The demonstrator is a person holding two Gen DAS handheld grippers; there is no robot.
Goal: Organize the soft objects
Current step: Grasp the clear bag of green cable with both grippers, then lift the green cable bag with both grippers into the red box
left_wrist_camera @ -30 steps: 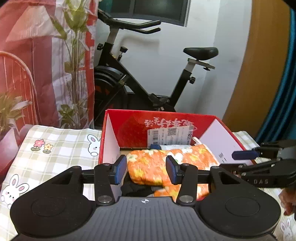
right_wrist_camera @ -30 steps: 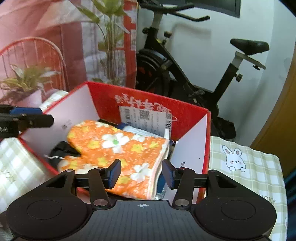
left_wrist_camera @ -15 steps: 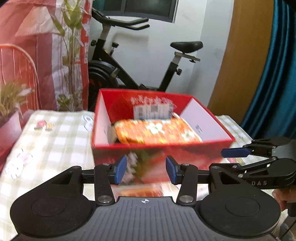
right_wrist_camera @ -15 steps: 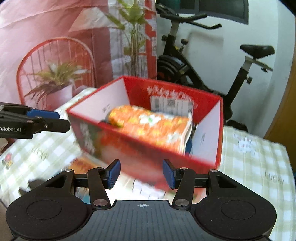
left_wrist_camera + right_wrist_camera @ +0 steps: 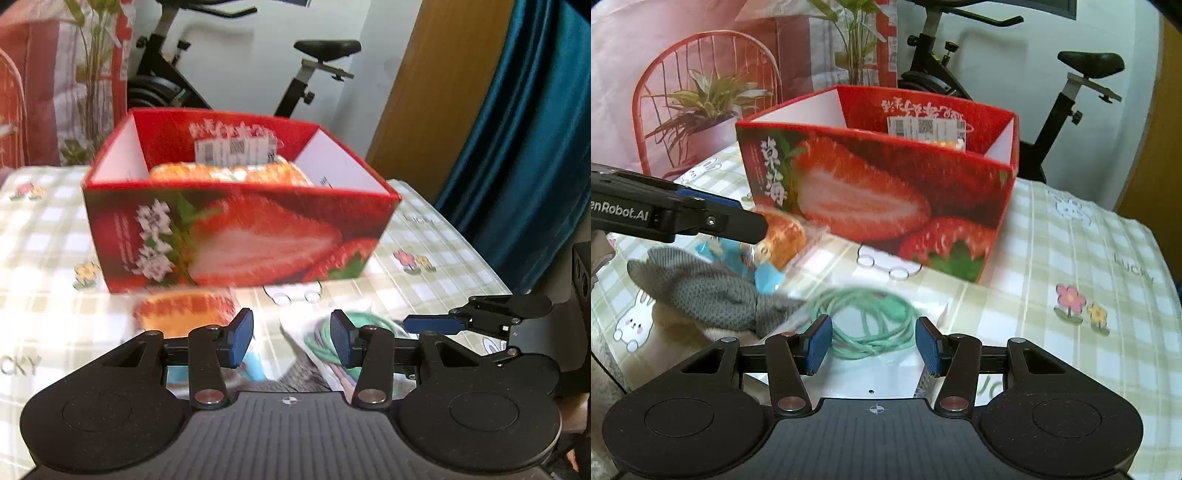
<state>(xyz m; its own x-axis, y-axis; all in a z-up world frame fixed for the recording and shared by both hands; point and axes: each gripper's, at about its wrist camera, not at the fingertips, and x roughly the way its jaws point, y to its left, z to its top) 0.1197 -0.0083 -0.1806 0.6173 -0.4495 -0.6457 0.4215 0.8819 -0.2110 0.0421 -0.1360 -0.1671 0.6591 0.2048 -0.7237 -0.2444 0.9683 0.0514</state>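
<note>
Strawberry box [image 5: 240, 229] on checked bunny tablecloth [image 5: 1071, 258] — exercise bike [image 5: 1052, 92] behind, teal curtain [image 5: 517, 147]

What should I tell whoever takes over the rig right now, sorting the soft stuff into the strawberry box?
Left gripper: open, holding nothing, over the items in front of the box.
Right gripper: open, holding nothing, over the green cord.
Strawberry box: on the checked tablecloth, with the orange floral cloth already inside.
Left on the cloth, in front of the box: grey knit piece, green cord in clear packaging, an orange and blue packet.
Likely next: pick those up one at a time and box them.
</note>
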